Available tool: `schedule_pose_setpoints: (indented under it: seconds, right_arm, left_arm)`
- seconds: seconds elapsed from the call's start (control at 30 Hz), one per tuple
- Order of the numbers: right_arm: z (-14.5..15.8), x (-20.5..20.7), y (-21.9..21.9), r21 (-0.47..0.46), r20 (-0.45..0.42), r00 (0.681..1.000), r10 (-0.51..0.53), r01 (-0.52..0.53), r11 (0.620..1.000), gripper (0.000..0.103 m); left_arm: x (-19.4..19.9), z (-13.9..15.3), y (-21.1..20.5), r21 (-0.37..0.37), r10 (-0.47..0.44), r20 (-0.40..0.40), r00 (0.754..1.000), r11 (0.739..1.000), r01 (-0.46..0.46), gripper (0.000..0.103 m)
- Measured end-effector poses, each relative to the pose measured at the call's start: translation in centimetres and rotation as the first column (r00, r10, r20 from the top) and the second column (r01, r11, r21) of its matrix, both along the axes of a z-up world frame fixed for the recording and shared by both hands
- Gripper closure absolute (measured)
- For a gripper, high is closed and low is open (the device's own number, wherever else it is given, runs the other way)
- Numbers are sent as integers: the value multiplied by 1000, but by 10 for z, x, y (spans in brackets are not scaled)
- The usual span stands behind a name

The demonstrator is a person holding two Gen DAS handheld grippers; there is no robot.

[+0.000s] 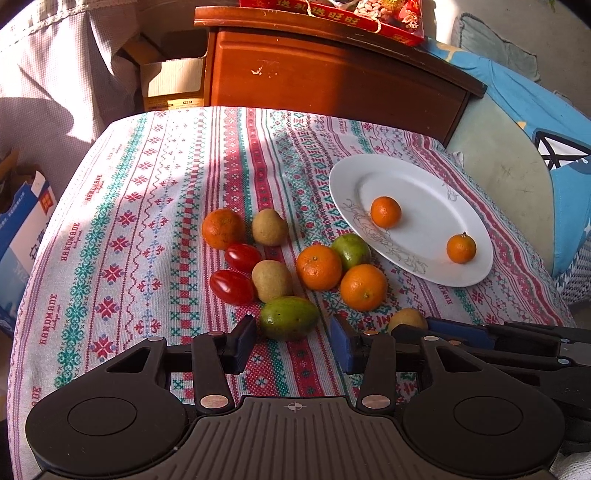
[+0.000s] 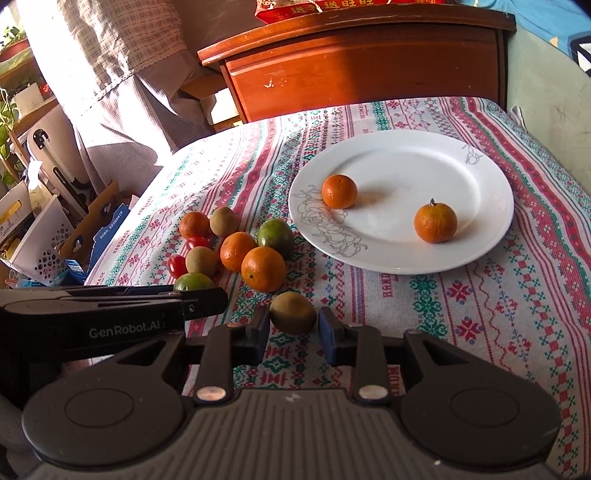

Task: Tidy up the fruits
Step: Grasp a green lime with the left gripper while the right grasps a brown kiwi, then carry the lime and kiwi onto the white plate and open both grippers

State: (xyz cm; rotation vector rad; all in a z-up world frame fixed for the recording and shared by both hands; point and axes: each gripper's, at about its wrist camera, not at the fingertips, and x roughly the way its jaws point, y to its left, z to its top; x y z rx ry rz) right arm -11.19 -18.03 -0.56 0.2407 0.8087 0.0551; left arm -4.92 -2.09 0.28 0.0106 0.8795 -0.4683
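Left gripper [image 1: 293, 341] jaws spread, straddling a green fruit [image 1: 289, 317] without touching. Right gripper [image 2: 291, 332] flanks a tan fruit [image 2: 293, 312], jaws narrowly apart; contact unclear. "GenRobot.AI" reads on the left gripper's side. Tablecloth [image 1: 110, 221] reads "HANDMADE". Fruit pile sits left of the plate [image 2: 480, 236], which holds two oranges [image 2: 339, 191]; bare cloth right of the plate.

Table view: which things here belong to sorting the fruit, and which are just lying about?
For the job: plate, oranges, green fruits, brown fruits, tomatoes.
Lying about: cabinet, red box, cardboard boxes.
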Motion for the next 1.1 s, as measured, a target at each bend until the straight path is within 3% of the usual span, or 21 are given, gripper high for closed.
schedule_pose_setpoints:
  seconds: [0.23, 0.37, 0.73, 1.1]
  right_arm:
    - [-1, 1, 0, 6, 2, 1000, -4, 4, 1000, 72]
    - [-2, 2, 1, 3, 5, 1000, 2, -2, 1000, 73]
    - [-1, 3, 0, 11, 7, 1000, 1, -1, 1000, 75]
    - [27, 5, -15, 41, 89, 995, -40, 36, 999, 75]
  left_arm:
    - [-1, -1, -3, 9, 1, 17, 1000, 1000, -2, 62]
    - [0, -1, -2, 10, 11, 25, 1000, 1000, -11, 69]
    - [-4, -1, -3, 15, 4, 38, 999, 1000, -4, 70]
    - [-3, 19, -2, -34, 22, 63, 998, 999, -20, 70]
